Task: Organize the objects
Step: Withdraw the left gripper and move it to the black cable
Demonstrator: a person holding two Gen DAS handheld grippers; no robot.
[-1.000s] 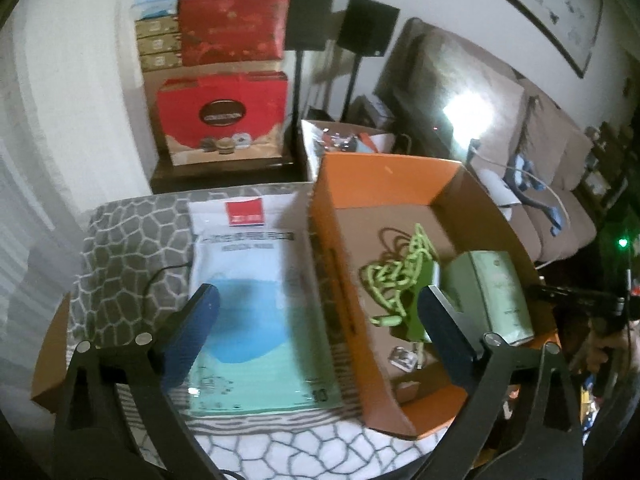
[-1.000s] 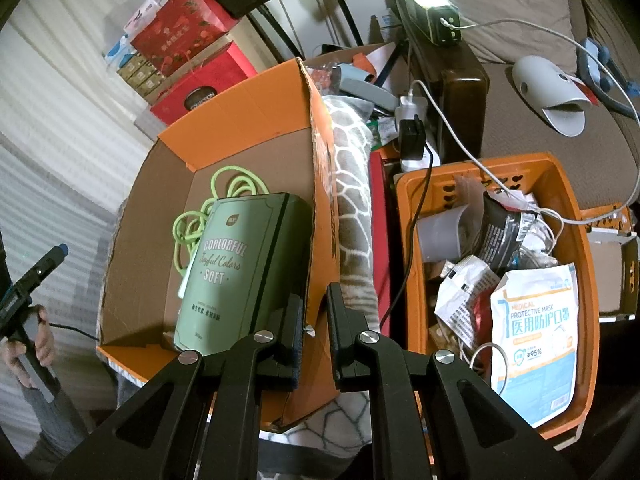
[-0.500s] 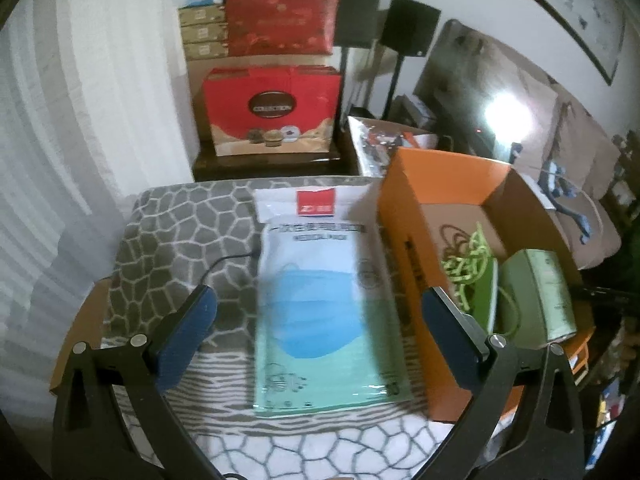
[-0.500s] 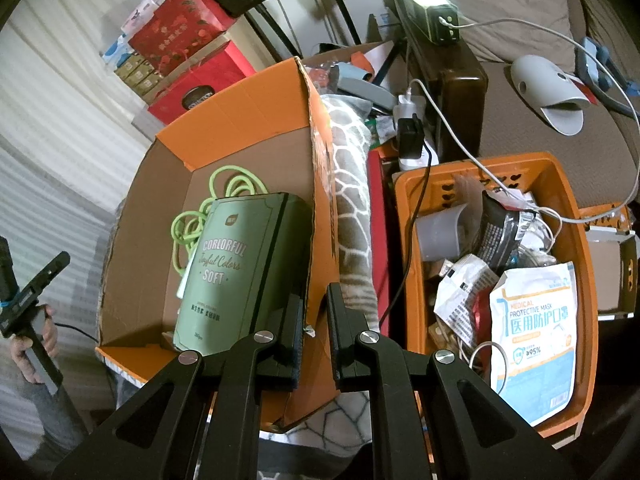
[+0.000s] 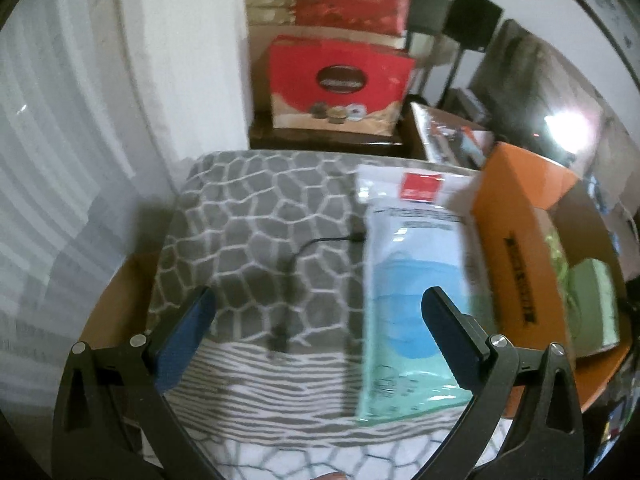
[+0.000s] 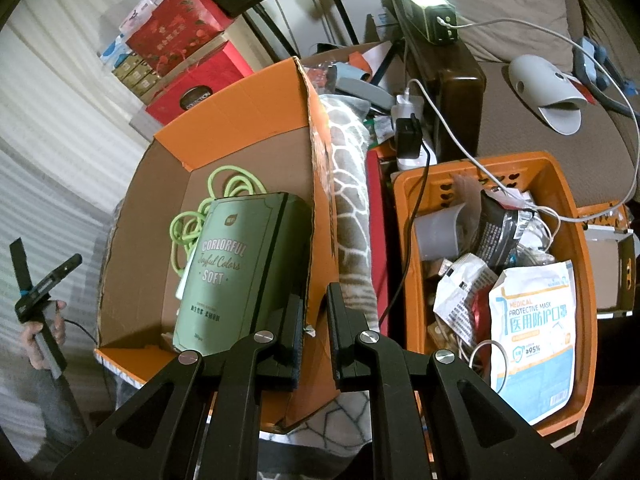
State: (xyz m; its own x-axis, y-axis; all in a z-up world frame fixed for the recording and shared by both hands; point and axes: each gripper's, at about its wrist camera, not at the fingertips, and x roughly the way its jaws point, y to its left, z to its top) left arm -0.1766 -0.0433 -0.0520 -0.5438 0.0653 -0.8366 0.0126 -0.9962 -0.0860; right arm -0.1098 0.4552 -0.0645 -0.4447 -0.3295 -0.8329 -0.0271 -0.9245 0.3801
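My left gripper (image 5: 318,312) hangs open over a grey patterned cloth (image 5: 248,208), nothing between its fingers. A thin black cable (image 5: 290,264) lies on the cloth right below it. A flat pack of blue masks (image 5: 412,280) lies to its right, beside the orange cardboard box (image 5: 512,248). In the right wrist view my right gripper (image 6: 316,300) is shut on the near right wall of that orange box (image 6: 248,120). Inside lie a green tissue box (image 6: 240,264) and a coiled green cord (image 6: 218,200). The left gripper (image 6: 47,254), held by a hand, shows at far left.
An orange plastic basket (image 6: 560,176) full of packets, with another mask pack (image 6: 536,320), stands right of the box. Red gift boxes (image 5: 340,80) are stacked behind the table. A sofa with a white mouse (image 6: 544,92) and cables lies at the right.
My left gripper has moved left and down across the table, from over the mask pack and box edge to over the black cable. The right gripper has stayed put.
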